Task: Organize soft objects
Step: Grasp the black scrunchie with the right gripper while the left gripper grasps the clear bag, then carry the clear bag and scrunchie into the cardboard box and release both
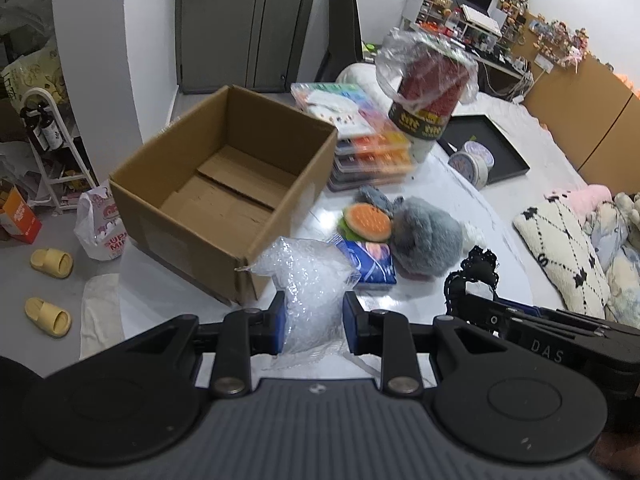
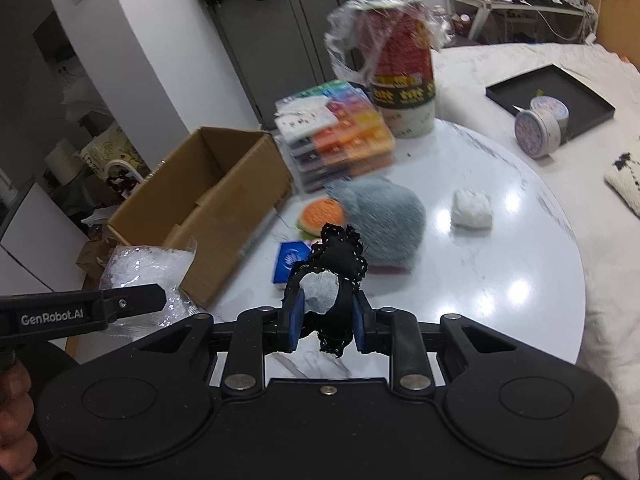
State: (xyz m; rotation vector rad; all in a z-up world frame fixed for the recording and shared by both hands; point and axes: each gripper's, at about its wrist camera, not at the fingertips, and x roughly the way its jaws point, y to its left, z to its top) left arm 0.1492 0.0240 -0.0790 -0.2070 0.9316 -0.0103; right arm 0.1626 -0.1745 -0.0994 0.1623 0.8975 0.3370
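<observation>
My left gripper [image 1: 314, 320] is shut on a clear bubble-wrap bag [image 1: 308, 276], held above the table just right of the open cardboard box [image 1: 224, 196]. My right gripper [image 2: 326, 320] is shut on a black lacy fabric bundle [image 2: 338, 276] with a white patch, above the table's near edge. The bundle also shows in the left wrist view [image 1: 474, 276]. On the white round table [image 2: 500, 248] lie a grey plush toy [image 2: 384, 220], an orange burger-shaped plush [image 2: 320, 214], a blue packet [image 2: 290, 264] and a white soft lump [image 2: 472, 210].
A stack of colourful flat cases [image 2: 340, 136] and a tall plastic-wrapped cup stack [image 2: 400, 68] stand at the table's far side. A black tray [image 2: 552, 92] with a round tin [image 2: 540, 124] lies on the bed to the right. Yellow slippers [image 1: 50, 264] are on the floor.
</observation>
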